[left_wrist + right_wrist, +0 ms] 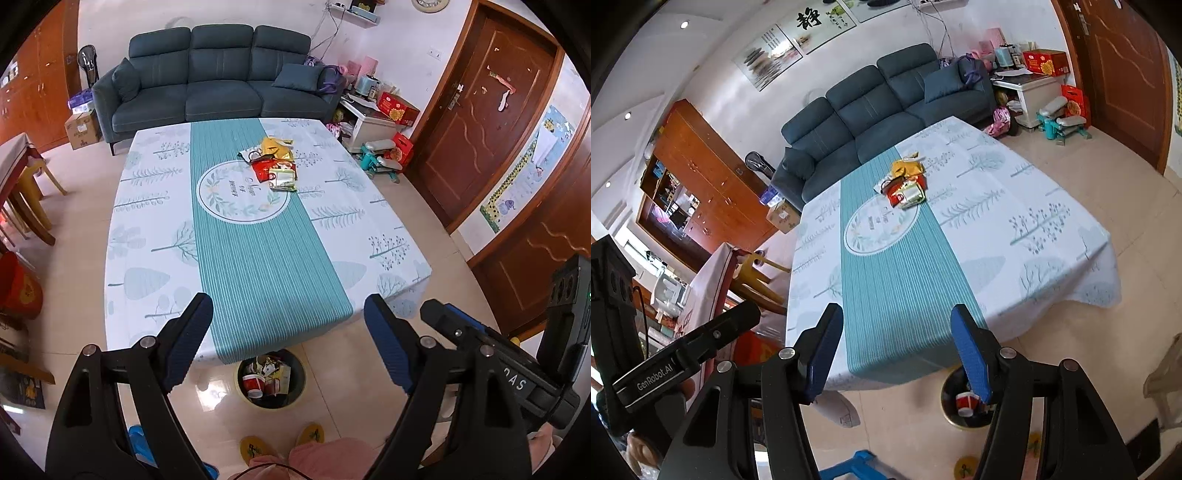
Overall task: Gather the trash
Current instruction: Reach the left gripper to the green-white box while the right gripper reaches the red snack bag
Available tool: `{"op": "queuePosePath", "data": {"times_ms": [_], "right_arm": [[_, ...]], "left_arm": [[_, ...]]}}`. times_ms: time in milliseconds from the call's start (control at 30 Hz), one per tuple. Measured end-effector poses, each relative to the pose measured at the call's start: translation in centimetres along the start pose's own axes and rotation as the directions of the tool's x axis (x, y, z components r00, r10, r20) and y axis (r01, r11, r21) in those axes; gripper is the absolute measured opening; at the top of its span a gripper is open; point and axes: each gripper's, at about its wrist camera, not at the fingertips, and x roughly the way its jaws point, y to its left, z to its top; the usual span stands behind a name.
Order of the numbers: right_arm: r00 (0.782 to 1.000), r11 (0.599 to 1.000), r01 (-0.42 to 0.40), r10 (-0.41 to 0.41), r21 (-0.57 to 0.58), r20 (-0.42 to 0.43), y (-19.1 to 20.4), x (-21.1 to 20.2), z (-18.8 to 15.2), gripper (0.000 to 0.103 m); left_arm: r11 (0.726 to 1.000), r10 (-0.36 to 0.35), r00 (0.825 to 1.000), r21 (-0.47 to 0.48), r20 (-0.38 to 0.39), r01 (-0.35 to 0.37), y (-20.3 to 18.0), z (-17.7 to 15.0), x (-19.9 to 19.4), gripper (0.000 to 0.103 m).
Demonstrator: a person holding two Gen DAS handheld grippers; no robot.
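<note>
A small heap of trash wrappers (275, 162), yellow, red and silver-green, lies near the middle of the table (147, 236), towards its far side; it also shows in the right wrist view (907, 184). A round bin (271, 380) with cups and wrappers inside stands on the floor by the table's near edge, partly hidden in the right wrist view (960, 406). My left gripper (288, 317) is open and empty above the near edge. My right gripper (897, 332) is open and empty, also above the near edge. Both are far from the heap.
A blue-green sofa (218, 77) stands behind the table. A wooden door (476, 122) and a cluttered white cabinet (373, 125) are at the right. Another table and stools (26, 184) stand at the left. Slippers (310, 434) and a blue stool (857, 465) lie near the bin.
</note>
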Motion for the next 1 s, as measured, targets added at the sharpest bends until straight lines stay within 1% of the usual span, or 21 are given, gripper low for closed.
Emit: {"op": "queuePosePath", "data": {"times_ms": [100,200,333,433,533,633,700,800,867,900,967,1000], "right_arm": [[1.0,1.0,-0.01,0.01,-0.005,-0.008,-0.5,1.8,1.5,0.062],[0.999,1.0,-0.03,0.03,-0.006,-0.026,-1.4,4.5,3.6,0.062],[0.996,0.997,-0.068,0.066,-0.027,-0.057,-2.8,8.9,7.7,0.062],[0.99,0.993,-0.101,0.094,-0.068,-0.102,-4.0,12.9,11.6,0.062],[0.98,0.985,-0.13,0.111,-0.109,-0.165,-5.2,16.8,15.9,0.062],[0.97,0.975,-0.157,0.121,-0.159,-0.213,-6.6,20.0,19.8,0.061],[0.964,0.964,-0.168,0.117,-0.204,-0.24,-7.4,22.1,22.1,0.058],[0.952,0.95,-0.182,0.106,-0.252,-0.288,-8.9,26.0,25.3,0.048],[0.946,0.946,-0.188,0.102,-0.263,-0.308,-9.8,28.1,26.6,0.041],[0.943,0.945,-0.19,0.101,-0.265,-0.317,-10.1,29.2,27.0,0.04],[0.936,0.944,-0.199,0.103,-0.265,-0.337,-10.7,31.4,27.7,0.032],[0.932,0.943,-0.201,0.101,-0.264,-0.348,-11.0,32.8,28.0,0.03]], "left_arm": [[1.0,0.008,1.0,-0.013,0.009,-0.007,0.4,1.0,1.0,0.082],[0.999,0.027,1.0,-0.026,0.002,-0.027,0.7,2.1,2.6,0.082],[0.996,0.06,0.998,-0.061,-0.011,-0.061,1.0,4.2,5.5,0.082],[0.992,0.092,0.996,-0.086,-0.019,-0.093,1.0,6.5,8.2,0.082],[0.983,0.119,0.992,-0.134,-0.041,-0.124,0.7,9.2,11.6,0.082],[0.97,0.129,0.987,-0.193,-0.096,-0.145,0.2,12.0,15.7,0.082],[0.962,0.123,0.983,-0.229,-0.134,-0.151,-0.2,13.6,18.7,0.082],[0.941,0.102,0.975,-0.3,-0.196,-0.159,-0.4,15.8,23.6,0.082],[0.924,0.102,0.97,-0.341,-0.219,-0.174,-0.2,17.0,26.5,0.082],[0.912,0.107,0.967,-0.365,-0.232,-0.188,0.0,17.7,28.1,0.082],[0.889,0.116,0.962,-0.407,-0.248,-0.212,0.3,18.8,30.5,0.082],[0.873,0.116,0.96,-0.434,-0.256,-0.221,0.6,19.4,31.7,0.082]]}}
